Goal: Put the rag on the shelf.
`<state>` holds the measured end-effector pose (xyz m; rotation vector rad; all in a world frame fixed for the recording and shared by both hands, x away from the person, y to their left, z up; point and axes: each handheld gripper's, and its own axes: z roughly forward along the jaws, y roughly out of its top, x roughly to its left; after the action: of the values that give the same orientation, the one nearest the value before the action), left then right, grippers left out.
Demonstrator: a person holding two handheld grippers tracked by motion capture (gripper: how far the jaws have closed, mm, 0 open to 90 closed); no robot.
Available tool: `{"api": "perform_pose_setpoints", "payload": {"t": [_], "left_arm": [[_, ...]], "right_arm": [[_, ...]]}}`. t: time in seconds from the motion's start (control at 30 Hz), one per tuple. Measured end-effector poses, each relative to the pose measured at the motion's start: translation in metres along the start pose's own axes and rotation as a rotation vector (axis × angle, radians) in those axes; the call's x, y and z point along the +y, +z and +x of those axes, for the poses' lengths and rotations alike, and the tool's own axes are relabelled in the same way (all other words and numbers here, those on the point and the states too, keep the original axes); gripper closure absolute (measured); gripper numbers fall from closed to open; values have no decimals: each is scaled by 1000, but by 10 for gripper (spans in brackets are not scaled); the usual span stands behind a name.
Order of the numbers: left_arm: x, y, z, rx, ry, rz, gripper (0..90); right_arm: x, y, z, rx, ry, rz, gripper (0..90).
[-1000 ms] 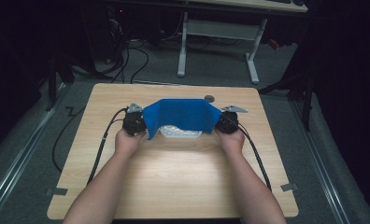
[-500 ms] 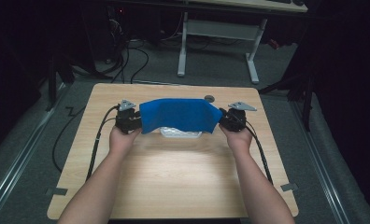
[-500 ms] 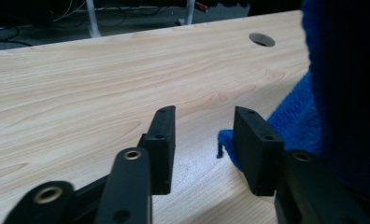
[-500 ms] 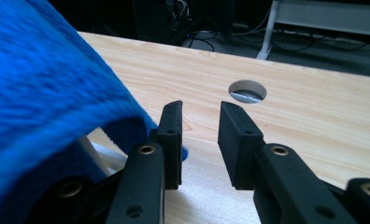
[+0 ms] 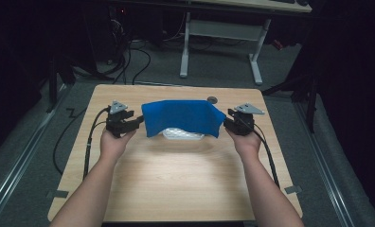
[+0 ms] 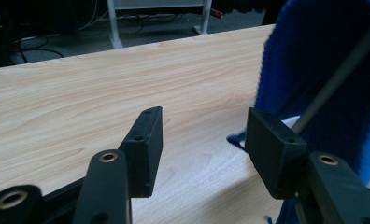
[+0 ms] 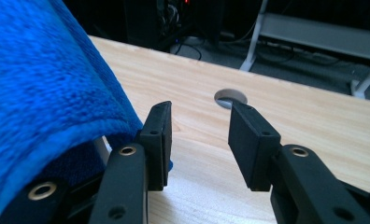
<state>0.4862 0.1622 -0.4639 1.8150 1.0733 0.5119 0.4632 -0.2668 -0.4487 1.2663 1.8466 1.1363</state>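
**Both tongs open, cloth draped loose over rack: slip risk**

Tongs first: left gripper (image 5: 137, 120) has its jaws spread wide with nothing between them; in the left gripper view the blue cloth (image 6: 314, 70) hangs just right of the right jaw, not pinched. Right gripper (image 5: 227, 124) is also parted and empty; in the right gripper view the cloth edge (image 7: 47, 93) lies against the outside of the left jaw, not between the pads.

Table (image 5: 176, 189), light wood, carries everything. Blue cloth (image 5: 182, 117) sits at the far middle, draped over a white rack-like object (image 5: 183, 135), grippers at its left and right ends. Thin metal rod (image 6: 335, 74) runs across the cloth in the left gripper view, likely part of the support.

Risks, judged:
- Cloth is unheld, so it could slide off the white thing, pulled by its own hang.
- Right jaw touching the cloth edge could drag it when that hand moves.
- Left jaw could snag the rod.
- Small round hole (image 7: 231, 98) in the table: minor catch point.
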Motion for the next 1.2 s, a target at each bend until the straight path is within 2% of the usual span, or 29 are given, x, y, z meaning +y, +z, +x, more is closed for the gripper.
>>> {"api": "perform_pose_setpoints", "payload": {"t": [0.07,0.23,0.3,0.4,0.5,0.57,0.6,0.63,0.7,0.77,0.83,0.87,0.93,0.97,1.0,1.07,1.1,1.13,1.2], "left_arm": [[-2,-3,0,-3,-4,-1,468],[-12,-9,-2,-2,7,7,468],[-17,-11,-3,-4,6,4,466],[-22,-14,-3,-10,5,20,465],[-27,-20,-5,-12,13,6,463],[-28,-22,-6,-14,12,6,462],[-30,-27,-7,-18,10,-2,462],[-30,-27,-7,-18,10,-2,462],[-34,-37,-12,-33,4,-10,459],[-36,-41,-14,-35,14,-11,450],[-40,-50,-19,-42,28,-18,446],[-47,-59,-24,-60,28,-17,440],[-50,-62,-27,-63,30,-16,433],[-55,-68,-31,-74,35,-13,433],[-63,-77,-40,-91,37,-15,425],[-73,-84,-50,-113,27,-11,419],[-73,-84,-50,-113,27,-11,417],[-83,-89,-60,-131,16,-3,411],[-100,-92,-74,-143,34,20,410]], "right_arm": [[-2,-4,-1,-9,7,-11,596],[-6,-12,-4,-16,8,1,577],[-9,-17,-5,-20,5,-25,576],[-12,-23,-6,-21,-8,-7,562],[-13,-30,-5,-17,-17,-5,550],[-13,-32,-4,-14,-20,-11,550],[-15,-39,-3,-13,-25,-44,548],[-15,-39,-3,-13,-25,-44,548],[-17,-47,2,-2,-44,-21,522],[-17,-50,4,7,-54,-17,511],[-18,-58,12,17,-87,-5,479],[-22,-66,19,24,-114,-31,464],[-27,-74,27,21,-128,-33,442],[-27,-74,27,21,-128,-33,442],[-36,-82,37,34,-149,-7,422],[-46,-91,46,43,-151,-8,412],[-46,-91,46,43,-151,-8,412],[-57,-99,54,55,-151,-9,410],[-70,-105,64,64,-158,6,409]]}}
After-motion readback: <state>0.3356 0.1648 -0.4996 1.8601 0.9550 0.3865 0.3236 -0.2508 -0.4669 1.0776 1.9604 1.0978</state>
